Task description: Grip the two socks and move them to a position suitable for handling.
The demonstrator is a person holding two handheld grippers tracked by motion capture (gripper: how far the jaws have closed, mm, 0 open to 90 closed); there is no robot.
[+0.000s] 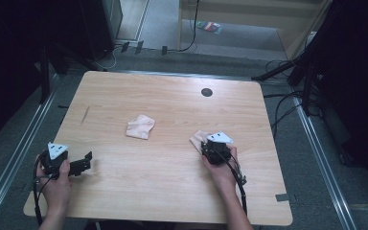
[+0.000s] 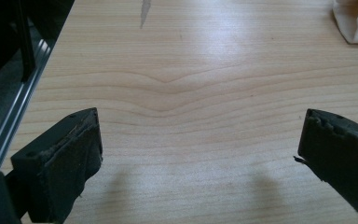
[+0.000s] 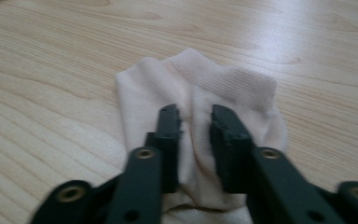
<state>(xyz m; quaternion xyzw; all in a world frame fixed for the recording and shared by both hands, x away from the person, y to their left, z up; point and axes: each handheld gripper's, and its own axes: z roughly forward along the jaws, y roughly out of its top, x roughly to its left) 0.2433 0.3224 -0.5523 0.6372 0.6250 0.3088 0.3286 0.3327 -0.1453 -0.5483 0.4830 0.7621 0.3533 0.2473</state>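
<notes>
Right tongs (image 3: pixel 195 122) nearly closed, pinching a fold of a pale sock (image 3: pixel 200 93) lying lengthwise ahead on the counter (image 1: pixel 172 167); left tongs (image 2: pixel 200 154) spread wide, empty

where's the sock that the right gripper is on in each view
High view: the sock peeks out at centre right, just beyond the right gripper.
Left gripper view: I can't place it; the pale cloth at the top right corner is probably the other sock.
Right gripper view: centre, bunched between the jaws.
Shared landmark: the wooden table.
</notes>
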